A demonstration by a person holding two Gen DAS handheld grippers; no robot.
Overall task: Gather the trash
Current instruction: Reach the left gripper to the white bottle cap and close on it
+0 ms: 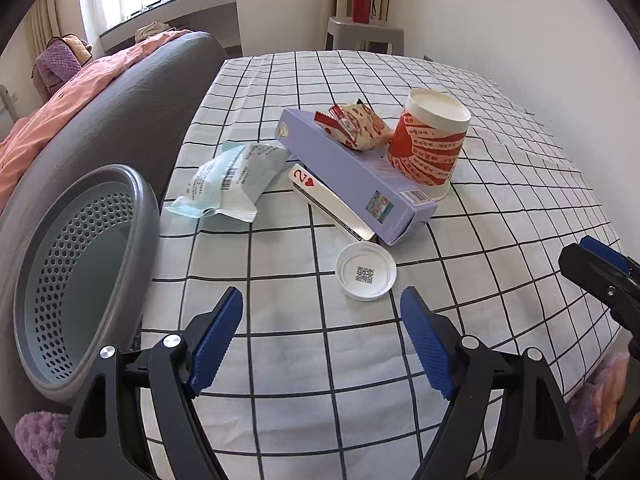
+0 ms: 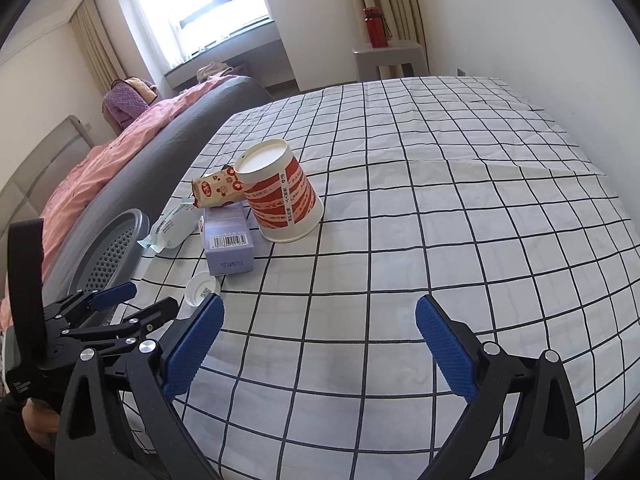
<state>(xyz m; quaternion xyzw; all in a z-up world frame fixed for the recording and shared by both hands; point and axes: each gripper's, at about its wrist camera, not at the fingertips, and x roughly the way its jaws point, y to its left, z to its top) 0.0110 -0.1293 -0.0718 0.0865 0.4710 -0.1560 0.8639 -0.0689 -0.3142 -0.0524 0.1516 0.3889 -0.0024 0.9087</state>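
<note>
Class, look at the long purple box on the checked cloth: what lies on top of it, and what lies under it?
On the purple box rests a red-and-cream snack wrapper. A two-of-hearts playing card pokes out beneath; its far part is covered.

Bright curtained window (image 2: 224,4), white walls (image 2: 520,20), pink-covered bed (image 1: 60,100), red bottle (image 1: 362,3) on grey stool (image 1: 366,34)

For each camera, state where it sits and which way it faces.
Left wrist: on the left gripper, looking forward and down over the checked tablecloth at the white lid and purple box; the right gripper's tip shows at the right edge.
Right wrist: on the right gripper, looking forward and down; the left gripper sits lower left.
Shared: paper cup, box, lid, grey bin.
</note>
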